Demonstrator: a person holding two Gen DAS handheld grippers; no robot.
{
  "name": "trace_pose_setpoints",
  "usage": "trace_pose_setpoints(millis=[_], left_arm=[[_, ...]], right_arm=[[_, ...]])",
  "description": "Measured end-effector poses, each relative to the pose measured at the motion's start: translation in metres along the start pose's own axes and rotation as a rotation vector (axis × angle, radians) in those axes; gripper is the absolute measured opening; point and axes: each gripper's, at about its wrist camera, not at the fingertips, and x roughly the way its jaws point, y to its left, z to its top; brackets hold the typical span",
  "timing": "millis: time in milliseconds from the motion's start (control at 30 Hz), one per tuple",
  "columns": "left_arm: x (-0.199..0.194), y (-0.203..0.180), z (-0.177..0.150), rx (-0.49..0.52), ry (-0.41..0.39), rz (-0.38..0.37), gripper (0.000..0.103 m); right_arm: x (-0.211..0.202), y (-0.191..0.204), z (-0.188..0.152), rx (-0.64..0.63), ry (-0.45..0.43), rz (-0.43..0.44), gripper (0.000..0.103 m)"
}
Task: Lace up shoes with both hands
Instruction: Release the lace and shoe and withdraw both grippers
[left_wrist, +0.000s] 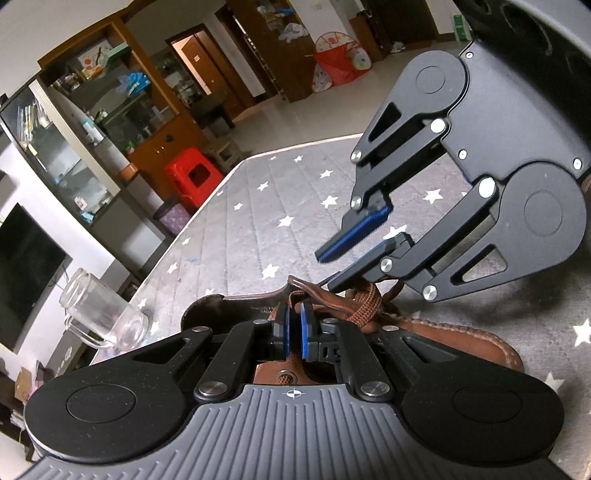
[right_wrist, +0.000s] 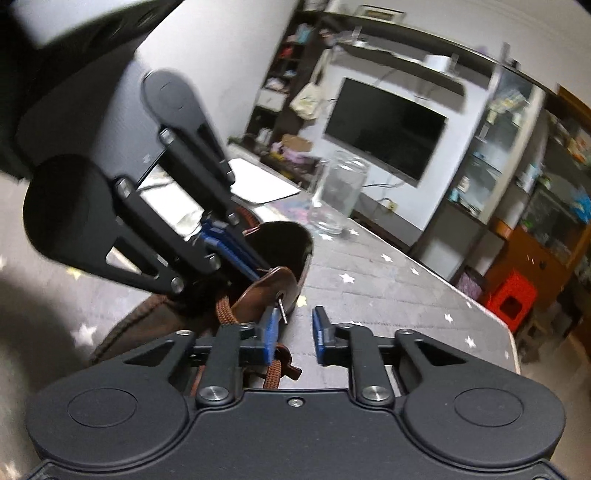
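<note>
— Brown shoe on star-print bench, brown lace looped over the tongue.
— Grippers?
— Left gripper fingers clenched on the tongue edge; right gripper fingers released, spread just beside the shoe. Glass jar near the heel.

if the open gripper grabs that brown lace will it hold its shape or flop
Probably flop: the brown lace is a braided cord, looped and draped loosely over the shoe. Its woven texture likely grips the blue fingers well. The stiff metal tip should stay straight for threading.
</note>
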Motion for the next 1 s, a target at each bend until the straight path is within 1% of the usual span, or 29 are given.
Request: trace_pose_setpoints(millis=[67,133,200,267,300,400,433,600,767,867,900,1000], left_arm=[[0.0,-0.001,0.001,-0.002,-0.002,0.001,0.006],[-0.005,-0.003,0.005,-0.006,-0.002,0.004,0.007],[-0.007,-0.003,0.006,-0.012,-0.004,0.01,0.008],[-0.012,-0.003,0.006,-0.023,-0.006,0.019,0.021],[-0.014,-0.003,0.005,-0.028,-0.009,0.025,0.03],[-0.026,-0.004,-0.002,-0.055,-0.013,0.035,0.034],[-0.031,-0.004,-0.005,-0.071,-0.016,0.034,0.037],[-0.047,-0.005,-0.012,-0.127,-0.02,0.035,0.038],[-0.057,-0.003,-0.015,-0.145,-0.014,0.06,0.039],[-0.058,-0.005,-0.018,-0.15,0.004,0.08,0.039],[-0.056,-0.004,-0.021,-0.152,0.009,0.082,0.039],[-0.05,-0.004,-0.025,-0.163,0.026,0.085,0.039]], right_arm=[[0.001,0.005,0.002,-0.05,0.007,0.004,0.009],[0.002,0.011,0.002,-0.093,0.006,-0.019,0.004],[0.003,0.018,0.002,-0.135,0.004,-0.043,0.004],[0.004,0.024,0.003,-0.178,0.002,-0.067,0.003],[0.004,0.027,0.003,-0.199,0.001,-0.078,0.003],[0.006,0.036,0.004,-0.263,-0.002,-0.114,0.003],[0.006,0.039,0.004,-0.285,-0.003,-0.126,0.003],[-0.001,0.048,0.001,-0.429,-0.03,-0.256,0.004],[-0.009,0.048,0.002,-0.535,-0.039,-0.367,0.004],[-0.011,0.048,0.002,-0.479,-0.034,-0.364,0.005],[-0.012,0.048,0.002,-0.461,-0.033,-0.364,0.001],[-0.013,0.048,0.002,-0.406,-0.028,-0.361,0.0]])
